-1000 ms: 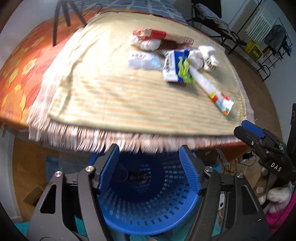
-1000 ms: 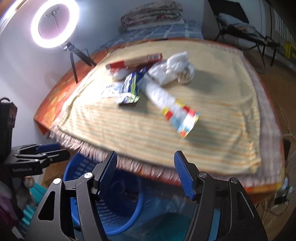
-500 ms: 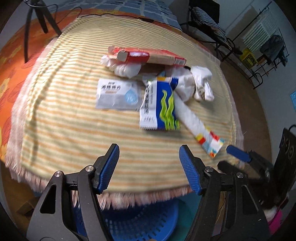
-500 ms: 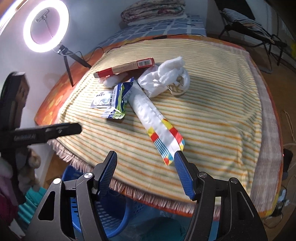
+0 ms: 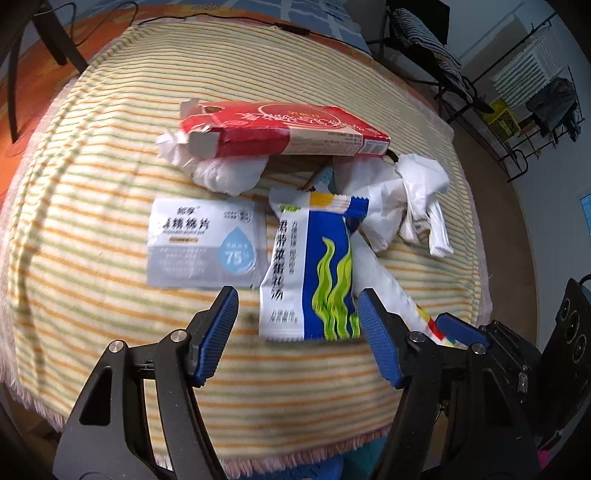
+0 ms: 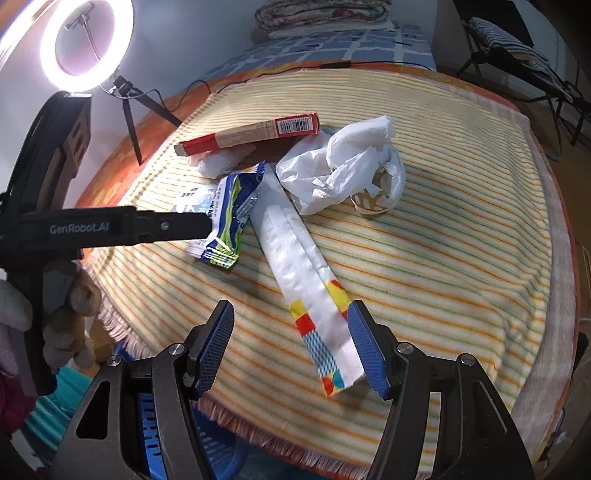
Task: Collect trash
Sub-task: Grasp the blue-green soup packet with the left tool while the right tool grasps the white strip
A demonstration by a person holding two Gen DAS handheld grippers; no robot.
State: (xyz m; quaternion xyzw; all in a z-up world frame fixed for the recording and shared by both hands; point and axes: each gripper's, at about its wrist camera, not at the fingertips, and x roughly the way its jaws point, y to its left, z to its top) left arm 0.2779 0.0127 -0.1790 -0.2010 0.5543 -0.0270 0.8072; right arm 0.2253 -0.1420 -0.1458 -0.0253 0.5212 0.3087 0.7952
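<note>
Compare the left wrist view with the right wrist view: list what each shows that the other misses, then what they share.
Left wrist only: the full printed face of the grey wipes packet.
Right wrist only: the ring light, the folded quilt, the blue basket.
Both: the red box, blue-green snack wrapper, long white wrapper, crumpled white bag, both tongs open.

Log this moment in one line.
left hand-held gripper: open, over blue wrapper | right hand-held gripper: open, straddling white sachet | nothing held
</note>
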